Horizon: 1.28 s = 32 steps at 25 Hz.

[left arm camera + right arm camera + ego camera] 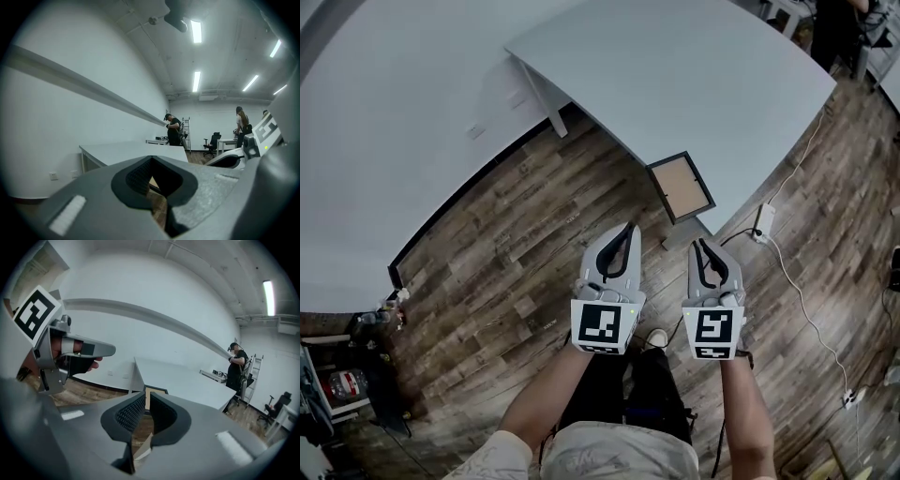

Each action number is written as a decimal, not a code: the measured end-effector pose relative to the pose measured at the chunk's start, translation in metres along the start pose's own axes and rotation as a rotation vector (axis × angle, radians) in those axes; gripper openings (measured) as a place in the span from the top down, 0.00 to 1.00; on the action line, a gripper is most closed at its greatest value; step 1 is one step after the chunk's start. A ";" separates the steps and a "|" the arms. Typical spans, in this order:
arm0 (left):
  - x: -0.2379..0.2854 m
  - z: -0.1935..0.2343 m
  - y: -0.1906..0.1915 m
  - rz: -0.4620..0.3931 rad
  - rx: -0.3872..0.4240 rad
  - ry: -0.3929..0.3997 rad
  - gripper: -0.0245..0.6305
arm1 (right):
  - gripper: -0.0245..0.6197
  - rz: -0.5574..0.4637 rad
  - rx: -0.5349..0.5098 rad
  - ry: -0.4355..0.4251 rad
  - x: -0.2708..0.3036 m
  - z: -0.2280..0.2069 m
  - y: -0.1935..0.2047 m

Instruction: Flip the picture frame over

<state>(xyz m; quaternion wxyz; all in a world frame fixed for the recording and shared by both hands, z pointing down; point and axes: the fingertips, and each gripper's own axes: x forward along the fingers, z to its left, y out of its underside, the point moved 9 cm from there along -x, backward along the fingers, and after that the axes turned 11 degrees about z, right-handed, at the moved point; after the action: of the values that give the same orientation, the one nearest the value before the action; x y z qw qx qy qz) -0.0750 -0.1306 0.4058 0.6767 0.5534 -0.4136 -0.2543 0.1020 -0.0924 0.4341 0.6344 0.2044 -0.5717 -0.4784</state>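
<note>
The flip has not begun. The frame (681, 187) lies flat on the desk (675, 66), right at the near edge, with a tan panel inside a dark border facing up; whether that panel is the front or the backing cannot be told from here. Both grippers hang over the floor (525, 234) in front of the desk, short of the frame and touching nothing. The left gripper (627, 231) has its fingers (137, 177) pressed together at the tips, with nothing between them. The right gripper (701, 246) is aimed at the frame, which shows through the narrow slit between its fingers (131, 414); they stand slightly apart and are empty. By my reading everything is left to do: reach the desk edge, spread the fingers wider, take the frame by its border, probably where it meets or overhangs the edge, then lift, turn it and lay it down with the other face up.
</note>
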 end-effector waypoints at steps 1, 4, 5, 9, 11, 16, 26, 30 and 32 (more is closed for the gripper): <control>0.002 0.002 0.003 0.002 -0.004 0.000 0.96 | 0.88 0.009 -0.031 0.002 0.006 0.004 0.002; 0.007 0.009 0.013 -0.023 -0.017 -0.013 0.96 | 0.86 0.049 -0.135 0.016 0.022 0.016 0.008; 0.008 0.011 0.017 -0.021 -0.023 -0.016 0.96 | 0.84 0.063 -0.167 0.021 0.026 0.019 0.010; 0.012 0.018 0.026 0.009 -0.047 -0.014 0.96 | 0.80 0.104 -0.275 0.054 0.046 0.031 0.015; 0.013 0.021 0.029 0.024 -0.055 -0.013 0.96 | 0.77 0.130 -0.340 0.085 0.056 0.035 0.017; 0.015 0.027 0.038 0.020 -0.070 -0.024 0.96 | 0.73 0.183 -0.522 0.171 0.074 0.044 0.022; 0.017 0.032 0.053 0.036 -0.091 -0.036 0.96 | 0.64 0.265 -0.924 0.371 0.111 0.060 0.048; 0.018 0.034 0.059 0.042 -0.106 -0.039 0.96 | 0.64 0.264 -0.973 0.436 0.119 0.062 0.052; 0.018 0.033 0.061 0.057 -0.108 -0.037 0.96 | 0.63 0.255 -0.978 0.455 0.121 0.060 0.052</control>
<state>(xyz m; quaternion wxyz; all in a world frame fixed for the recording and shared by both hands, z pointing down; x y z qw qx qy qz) -0.1003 -0.1468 0.4711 0.7048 0.4993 -0.4272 -0.2672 0.0522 -0.1535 0.5561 0.8159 -0.0866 -0.1517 -0.5512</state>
